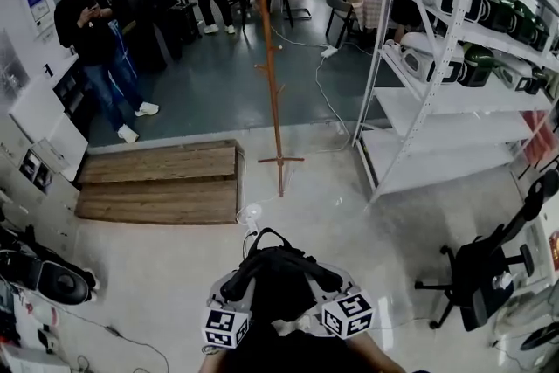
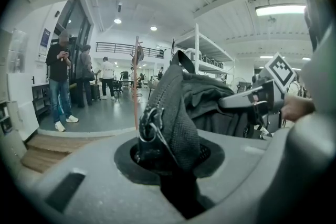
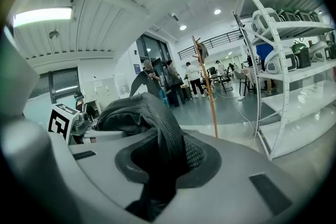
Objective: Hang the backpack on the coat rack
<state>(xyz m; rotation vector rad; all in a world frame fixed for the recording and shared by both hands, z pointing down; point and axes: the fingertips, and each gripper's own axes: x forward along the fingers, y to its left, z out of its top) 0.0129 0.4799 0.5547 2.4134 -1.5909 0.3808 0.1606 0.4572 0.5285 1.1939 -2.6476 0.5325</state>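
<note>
A black backpack hangs between my two grippers low in the head view. My left gripper is shut on its mesh shoulder strap, where a zipper pull shows. My right gripper is shut on the other mesh strap. The bag's body bulges between the two grippers. Ahead on the floor, well apart from the bag, stands the wooden coat rack, a thin upright pole on a cross foot. It also shows as the coat rack in the left gripper view and the coat rack in the right gripper view.
A low wooden platform lies left of the rack. White metal shelving with helmets stands to the right, with a black office chair nearer to me. A small white fan sits on the floor. A person in black stands at far left, several more behind.
</note>
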